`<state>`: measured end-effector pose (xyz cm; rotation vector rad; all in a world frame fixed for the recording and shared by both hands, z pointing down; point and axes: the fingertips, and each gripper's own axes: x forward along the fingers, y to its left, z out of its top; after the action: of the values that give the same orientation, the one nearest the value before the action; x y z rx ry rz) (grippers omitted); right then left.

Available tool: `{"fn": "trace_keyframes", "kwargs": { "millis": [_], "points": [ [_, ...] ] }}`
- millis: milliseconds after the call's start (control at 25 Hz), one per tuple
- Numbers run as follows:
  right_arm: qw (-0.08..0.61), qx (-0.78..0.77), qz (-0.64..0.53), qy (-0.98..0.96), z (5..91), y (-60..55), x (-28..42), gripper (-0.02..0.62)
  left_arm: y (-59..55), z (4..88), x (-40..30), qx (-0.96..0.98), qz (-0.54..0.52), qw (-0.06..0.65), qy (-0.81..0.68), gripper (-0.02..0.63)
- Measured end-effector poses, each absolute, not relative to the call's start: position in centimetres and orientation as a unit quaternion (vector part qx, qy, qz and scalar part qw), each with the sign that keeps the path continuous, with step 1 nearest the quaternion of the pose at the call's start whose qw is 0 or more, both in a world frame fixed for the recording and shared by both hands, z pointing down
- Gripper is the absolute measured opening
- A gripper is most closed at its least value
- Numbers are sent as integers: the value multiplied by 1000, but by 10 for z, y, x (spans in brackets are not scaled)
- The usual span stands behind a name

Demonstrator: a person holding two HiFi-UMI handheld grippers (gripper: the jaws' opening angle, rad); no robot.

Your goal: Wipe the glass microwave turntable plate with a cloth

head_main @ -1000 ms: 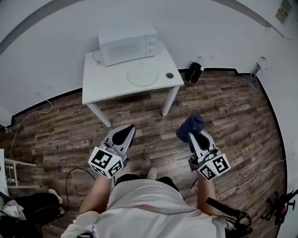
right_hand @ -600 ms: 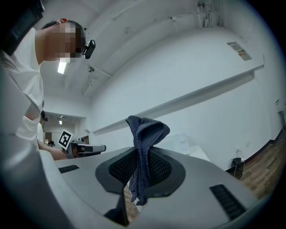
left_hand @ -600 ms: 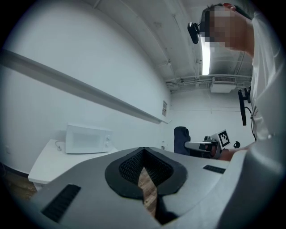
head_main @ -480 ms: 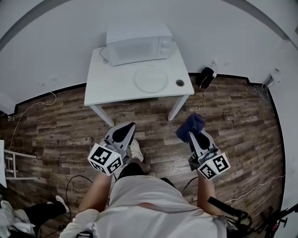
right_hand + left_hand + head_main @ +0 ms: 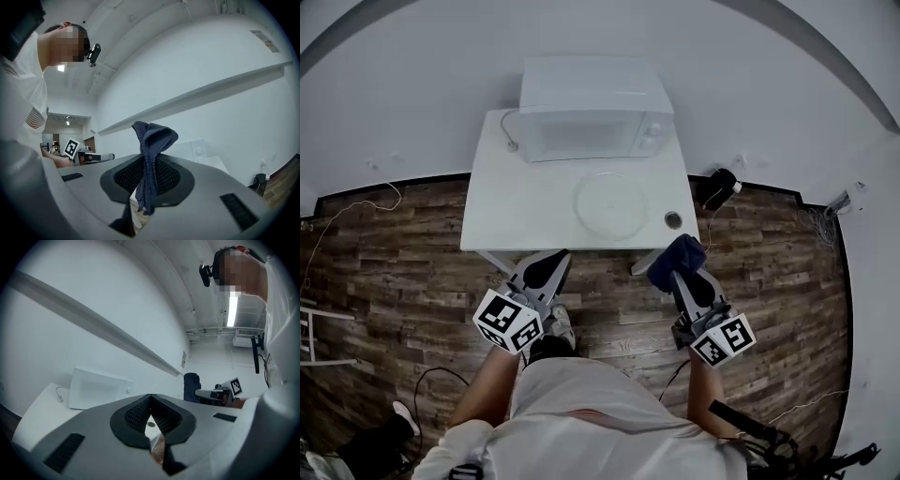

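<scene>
The clear glass turntable plate (image 5: 610,205) lies flat on the white table (image 5: 502,211), in front of the white microwave (image 5: 592,108). My right gripper (image 5: 679,269) hovers just off the table's front right corner, shut on a dark blue cloth (image 5: 683,253). That cloth (image 5: 152,154) stands bunched up above the jaws of the right gripper (image 5: 150,177). At the table's front edge my left gripper (image 5: 555,260) is held out, and its left gripper view (image 5: 150,404) shows the pads meeting with nothing between them. The microwave (image 5: 96,389) shows beyond it.
A small round ring (image 5: 673,219) lies on the table right of the plate. A cord and plug (image 5: 512,141) rest left of the microwave. On the wooden floor, a black object (image 5: 719,187) sits by the wall, with cables (image 5: 356,208) along the skirting.
The person has walked up to the table, which has drawn from far ahead to right under the grippers. Both grippers keep their hold and pose; the cloth stays in the right one.
</scene>
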<state>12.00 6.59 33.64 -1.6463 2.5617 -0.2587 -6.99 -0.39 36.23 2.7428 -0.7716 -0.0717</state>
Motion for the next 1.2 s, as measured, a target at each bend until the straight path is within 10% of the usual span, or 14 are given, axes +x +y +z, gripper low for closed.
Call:
{"fn": "trace_keyframes", "kwargs": {
  "millis": [1200],
  "points": [
    [-11,-305,-283,909,433,-223,109,61,-217,399,-51,871,3,130,-474,11]
  ]
}}
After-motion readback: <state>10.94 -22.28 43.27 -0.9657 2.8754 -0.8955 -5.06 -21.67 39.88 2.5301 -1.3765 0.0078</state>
